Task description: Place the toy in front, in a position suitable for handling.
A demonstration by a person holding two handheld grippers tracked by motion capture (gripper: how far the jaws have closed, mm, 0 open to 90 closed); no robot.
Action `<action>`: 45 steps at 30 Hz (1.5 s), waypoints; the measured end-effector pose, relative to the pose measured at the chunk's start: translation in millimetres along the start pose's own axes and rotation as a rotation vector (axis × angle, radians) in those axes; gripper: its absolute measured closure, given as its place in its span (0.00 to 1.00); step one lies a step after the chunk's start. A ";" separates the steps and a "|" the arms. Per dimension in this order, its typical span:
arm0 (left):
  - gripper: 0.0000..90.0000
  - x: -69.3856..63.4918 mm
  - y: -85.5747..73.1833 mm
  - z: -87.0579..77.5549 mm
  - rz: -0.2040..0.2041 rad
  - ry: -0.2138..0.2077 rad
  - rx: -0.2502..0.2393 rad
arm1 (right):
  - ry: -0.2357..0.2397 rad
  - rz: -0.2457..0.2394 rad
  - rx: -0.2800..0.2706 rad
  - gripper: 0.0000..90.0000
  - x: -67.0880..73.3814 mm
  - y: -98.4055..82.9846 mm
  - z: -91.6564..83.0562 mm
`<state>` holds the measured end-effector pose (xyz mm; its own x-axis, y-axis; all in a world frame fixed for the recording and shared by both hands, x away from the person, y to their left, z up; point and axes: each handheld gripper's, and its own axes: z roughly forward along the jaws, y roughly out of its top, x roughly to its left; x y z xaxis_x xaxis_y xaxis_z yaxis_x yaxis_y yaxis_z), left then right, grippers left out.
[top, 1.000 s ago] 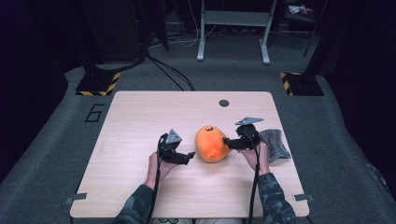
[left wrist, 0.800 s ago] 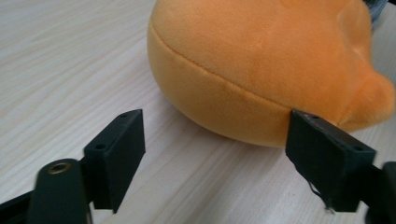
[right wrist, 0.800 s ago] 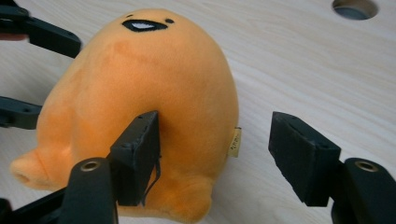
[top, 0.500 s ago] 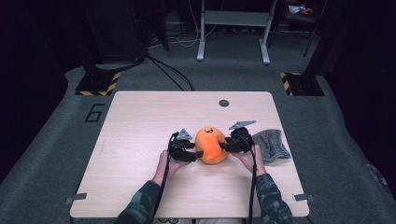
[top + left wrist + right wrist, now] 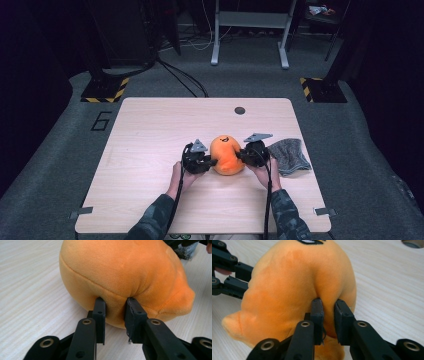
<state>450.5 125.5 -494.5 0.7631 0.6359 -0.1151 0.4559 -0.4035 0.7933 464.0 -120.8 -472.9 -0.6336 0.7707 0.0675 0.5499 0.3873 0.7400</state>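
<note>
An orange plush toy [image 5: 227, 155] sits on the tabletop [image 5: 150, 130], a little toward the person's side and right of the middle, with a grey cloth [image 5: 290, 156] lying just beside it on the right and a small dark round hole [image 5: 240, 110] farther back. The toy lies directly between the two tools: the left hand-held gripper [image 5: 212, 162] comes at it from the left and the right hand-held gripper [image 5: 240, 154] from the right, both about level with the tabletop and pointing inward at each other, so neither hand is nearer than the other. In the left gripper view the jaws have just been closing and now pinch a fold of the toy's [image 5: 120, 277] soft fabric low on its side, the plush bulging between the pads [image 5: 100, 312]. In the right gripper view the jaws have likewise just been closing and are clenched on a ridge of the toy's [image 5: 294, 290] fabric, with the left tool's black jaws visible beyond at the far side. The toy is rounded rather than long, with a small pointed nub sticking out low toward the person; its stitched face looks upward and away. With both sides pinched, the next move likely turns on raising both hands together so the toy stays level.
</note>
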 end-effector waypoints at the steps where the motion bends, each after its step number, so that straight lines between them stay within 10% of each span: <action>1: 0.82 0.2 1.0 -1.9 -0.001 -0.001 -0.003 | -0.005 0.013 -0.010 0.89 0.9 0.5 -1.8; 20: 0.84 19.4 38.0 -32.4 0.119 -0.079 0.064 | -0.134 0.141 -0.063 0.91 47.2 14.3 -38.5; 27: 0.83 30.7 31.7 -16.3 0.105 -0.106 0.154 | -0.141 0.172 -0.030 0.90 55.7 -0.9 -24.5; 31: 0.82 36.6 22.1 -7.3 0.053 -0.127 0.128 | -0.134 0.197 -0.023 0.89 52.5 -11.1 -13.4; 37: 0.71 42.0 19.6 -16.6 0.027 -0.100 0.101 | -0.129 0.195 -0.051 0.73 48.3 -9.3 -18.2; 45: 0.30 41.5 9.7 -46.6 -0.055 -0.057 0.012 | -0.125 0.130 -0.069 0.35 28.4 2.4 -43.9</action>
<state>465.2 178.6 -463.7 0.7613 0.6193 -0.1924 0.5031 -0.3768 0.7778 423.4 -120.2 -439.8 -0.4848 0.8706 0.0845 0.5811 0.2484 0.7750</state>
